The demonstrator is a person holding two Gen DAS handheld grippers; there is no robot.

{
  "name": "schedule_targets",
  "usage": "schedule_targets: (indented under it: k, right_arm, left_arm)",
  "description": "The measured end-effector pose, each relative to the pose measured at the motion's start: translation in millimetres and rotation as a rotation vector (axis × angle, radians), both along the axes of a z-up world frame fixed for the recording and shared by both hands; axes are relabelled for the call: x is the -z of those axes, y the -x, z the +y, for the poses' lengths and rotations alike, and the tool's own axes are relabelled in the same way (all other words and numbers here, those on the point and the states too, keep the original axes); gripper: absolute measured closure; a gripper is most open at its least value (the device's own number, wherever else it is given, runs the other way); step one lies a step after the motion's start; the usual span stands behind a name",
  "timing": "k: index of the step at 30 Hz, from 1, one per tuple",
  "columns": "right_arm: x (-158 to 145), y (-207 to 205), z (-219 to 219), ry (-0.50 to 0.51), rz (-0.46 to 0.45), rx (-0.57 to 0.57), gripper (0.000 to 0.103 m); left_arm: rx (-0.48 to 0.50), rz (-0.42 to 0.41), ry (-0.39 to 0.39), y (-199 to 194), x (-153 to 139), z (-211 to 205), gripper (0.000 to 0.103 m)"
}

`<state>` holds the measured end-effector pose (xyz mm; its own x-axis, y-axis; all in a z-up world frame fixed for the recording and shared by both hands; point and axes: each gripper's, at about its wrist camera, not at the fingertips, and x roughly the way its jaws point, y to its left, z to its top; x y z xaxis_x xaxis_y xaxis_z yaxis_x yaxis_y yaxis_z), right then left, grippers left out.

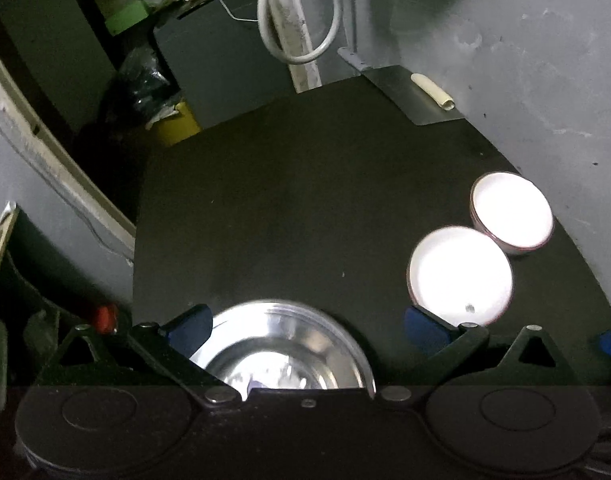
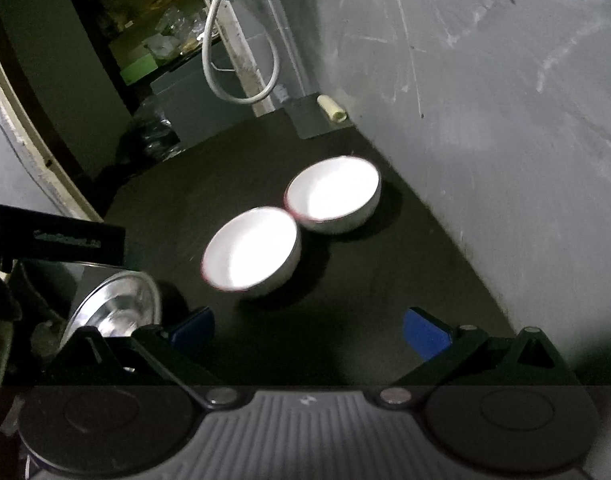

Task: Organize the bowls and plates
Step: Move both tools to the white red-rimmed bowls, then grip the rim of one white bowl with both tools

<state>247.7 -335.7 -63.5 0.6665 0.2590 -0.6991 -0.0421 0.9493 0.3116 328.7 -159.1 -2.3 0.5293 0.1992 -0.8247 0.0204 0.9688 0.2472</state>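
- Blue-padded fingers of the left gripper (image 1: 307, 330) stand wide apart and grip nothing; a steel dish (image 1: 283, 346) lies between them, close under the camera, its rim clear of both pads as far as the left wrist view shows.
- Right gripper (image 2: 307, 334) is likewise spread and empty, over bare dark tabletop (image 2: 345, 340).
- Ahead of the right gripper, slightly toward its left finger, sits the near white bowl (image 2: 251, 250); the far white bowl (image 2: 333, 194) is beyond it, the two rims touching or nearly so.
- Off the right gripper's left finger the steel dish shows again, under the left tool.
- Likely step — nesting one bowl in the other with the right gripper. My advice: pinch the near bowl's rim on the side away from its neighbour, lift straight up before moving across, and lower it centred.
- Risk — both bowls look glossy and may slip; a sideways nudge would push the far bowl toward the wall (image 2: 485, 120).
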Motion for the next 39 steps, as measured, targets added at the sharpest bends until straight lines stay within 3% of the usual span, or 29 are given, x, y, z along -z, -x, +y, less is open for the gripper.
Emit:
schedule_targets:
  k: [4, 9, 18, 22, 28, 32, 39]
  right_arm:
    - [5, -18, 0, -0.002, -0.004, 0.017, 0.000]
    - [10, -33, 1, -0.030, -0.016, 0.008, 0.003]
    - [20, -49, 7, 0.002, -0.003, -0.040, 0.021]
    - [23, -53, 10, 0.007, -0.004, -0.060, 0.028]
    - [23, -55, 14, 0.006, -0.006, -0.075, 0.039]
    - [24, -58, 15, 0.003, 0.003, -0.080, 0.040]
    - [25, -62, 15, -0.010, 0.012, -0.083, 0.047]
  left_arm:
    - [0.024, 0.017, -0.027, -22, 12, -6, 0.001]
    - [0.074, 0.022, 0.008, -39, 24, -9, 0.001]
    - [0.157, 0.039, 0.051, -51, 45, -22, 0.004]
    - [0.154, 0.071, 0.064, -55, 50, -24, 0.018]
    - [0.157, 0.083, 0.074, -56, 49, -26, 0.027]
    - [0.165, 0.095, 0.083, -56, 50, -28, 0.042]
    - [0.189, 0.099, 0.064, -52, 51, -35, 0.056]
